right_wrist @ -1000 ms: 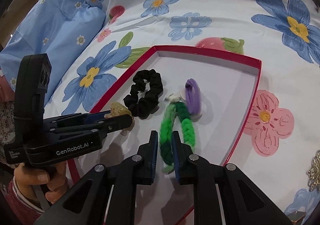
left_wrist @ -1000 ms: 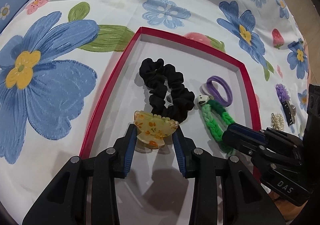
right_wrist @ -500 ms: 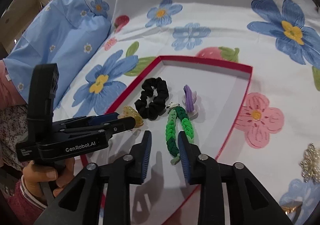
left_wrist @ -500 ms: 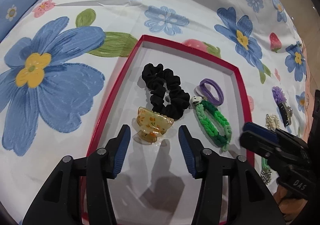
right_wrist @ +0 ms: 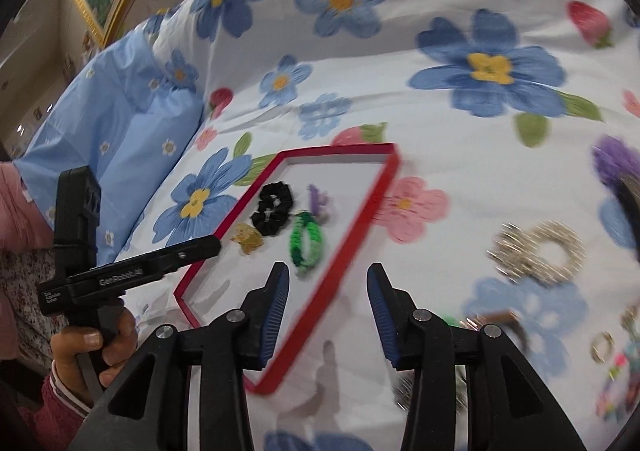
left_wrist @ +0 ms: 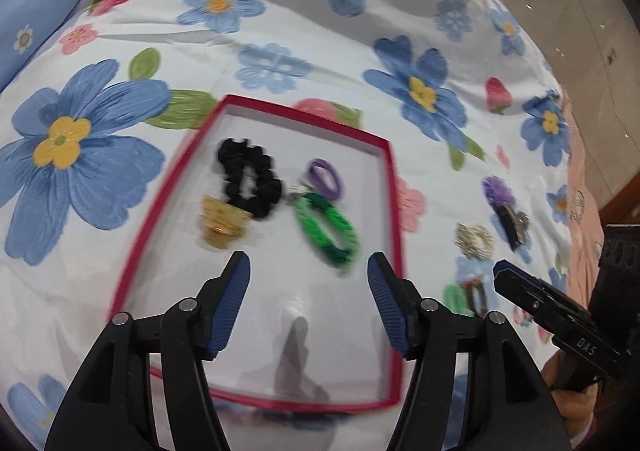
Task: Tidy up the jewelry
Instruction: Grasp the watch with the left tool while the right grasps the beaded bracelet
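I hold the left gripper [left_wrist: 308, 275] and the right gripper [right_wrist: 323, 283] with jaws apart, both empty. Status: four items lie in the shallow red-rimmed white tray [left_wrist: 394, 211] on the flower-print bedspread [left_wrist: 280, 31]: black fabric scrunchie [left_wrist: 248, 179], amber plastic claw clip [left_wrist: 222, 223], purple elastic hair tie [left_wrist: 326, 179], green braided band [left_wrist: 326, 231]. By my reading, I am between placements. Next step: fetch a loose piece lying to the right of the tray, e.g. the pearl-beaded ring scrunchie [right_wrist: 540, 253]. This requires lowering over it and closing on its rim. Clearance: the tray's near half is free; the red wall stands between pickup and drop, so lift over it.
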Demonstrator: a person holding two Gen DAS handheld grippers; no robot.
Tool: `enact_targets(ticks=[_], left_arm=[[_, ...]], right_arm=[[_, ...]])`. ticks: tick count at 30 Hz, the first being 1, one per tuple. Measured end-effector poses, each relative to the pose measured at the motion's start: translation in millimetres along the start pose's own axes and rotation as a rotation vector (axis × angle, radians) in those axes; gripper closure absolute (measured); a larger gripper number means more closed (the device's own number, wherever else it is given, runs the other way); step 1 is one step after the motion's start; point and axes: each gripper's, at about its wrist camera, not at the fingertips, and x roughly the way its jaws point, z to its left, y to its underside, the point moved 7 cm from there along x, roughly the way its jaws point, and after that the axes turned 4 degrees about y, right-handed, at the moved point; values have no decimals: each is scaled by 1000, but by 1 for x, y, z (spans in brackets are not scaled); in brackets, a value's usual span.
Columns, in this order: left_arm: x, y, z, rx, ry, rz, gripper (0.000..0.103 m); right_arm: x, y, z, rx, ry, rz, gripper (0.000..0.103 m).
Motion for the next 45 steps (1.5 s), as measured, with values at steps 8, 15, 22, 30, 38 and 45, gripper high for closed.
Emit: enact_targets(ticks=[8, 15, 22, 30, 38, 45], left_arm=[[2, 22, -50, 74, 54, 38, 40], [9, 39, -89, 133, 94, 75, 40], [22, 50, -121, 196, 115, 111, 40], [53, 48, -156, 336, 114, 173, 40], [88, 45, -180, 419, 117, 237, 40], [122, 49, -191, 468, 109, 301, 40]], right_arm=[[-45, 27, -54, 97, 76, -30, 58], [-83, 45, -100, 167, 143, -66, 58], [-112, 58, -140, 221, 204, -97, 58], [-129, 61, -186, 246, 256, -84, 57], [-119, 54, -226, 244, 300, -42, 57], [-91, 44, -243, 217, 322, 21, 57]])
